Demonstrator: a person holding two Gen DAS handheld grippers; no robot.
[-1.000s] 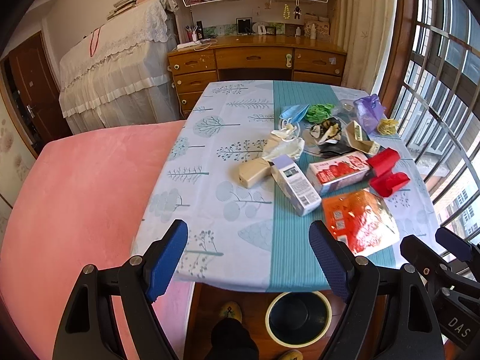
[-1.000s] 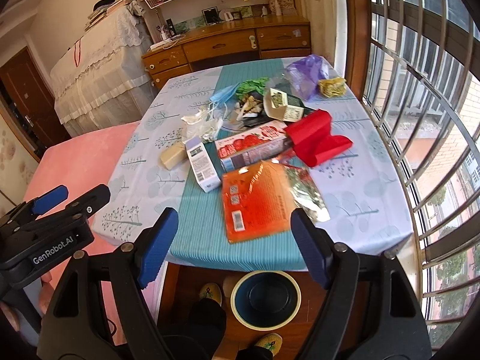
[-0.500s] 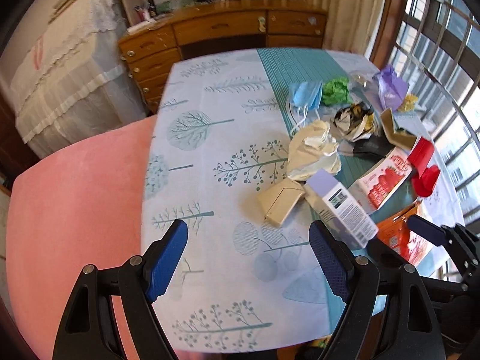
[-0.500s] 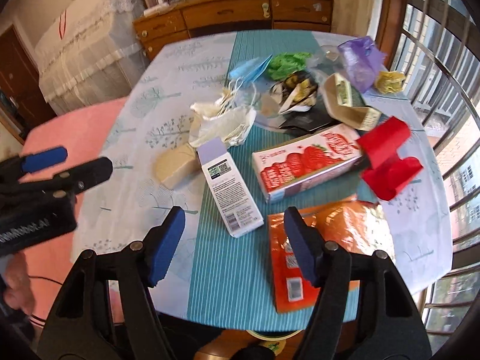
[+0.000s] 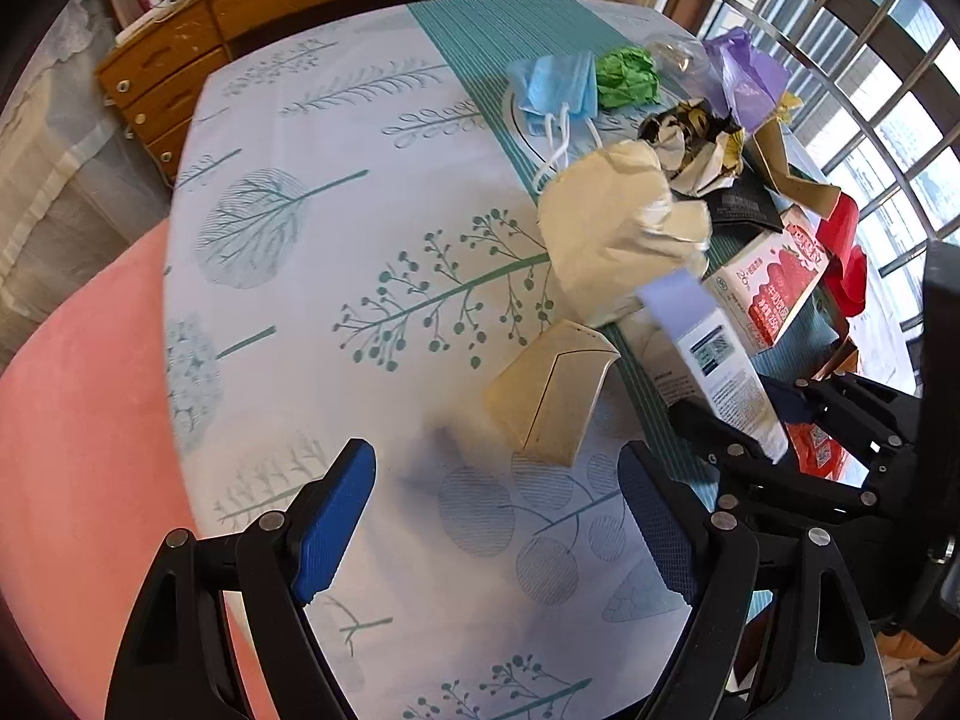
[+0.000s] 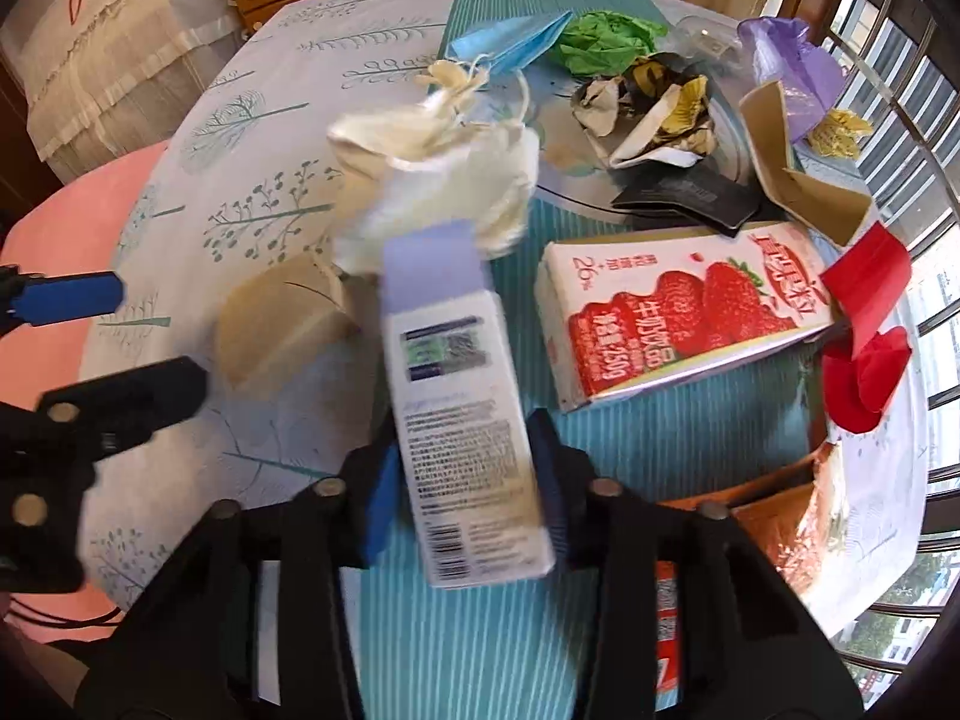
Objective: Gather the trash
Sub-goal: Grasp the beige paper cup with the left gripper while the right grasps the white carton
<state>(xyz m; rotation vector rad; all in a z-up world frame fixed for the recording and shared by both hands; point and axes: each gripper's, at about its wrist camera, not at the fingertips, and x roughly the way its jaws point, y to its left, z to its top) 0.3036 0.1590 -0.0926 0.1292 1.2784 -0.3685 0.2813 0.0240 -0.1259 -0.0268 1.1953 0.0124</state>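
Right gripper (image 6: 462,480) pinches the white-and-lavender carton (image 6: 462,396) for removal; left gripper (image 5: 498,516), spread, waits beside it.

The left gripper (image 5: 498,516) is a black plastic frame with triangular cut-outs in its two arms, studded with round silver rivets. Its fingers (image 5: 333,516) carry bright blue pads, the right-hand one cross-hatched. The right gripper (image 6: 462,492) has the same build: black angular arms, silver rivets, blue pads (image 6: 378,504) on its fingers.
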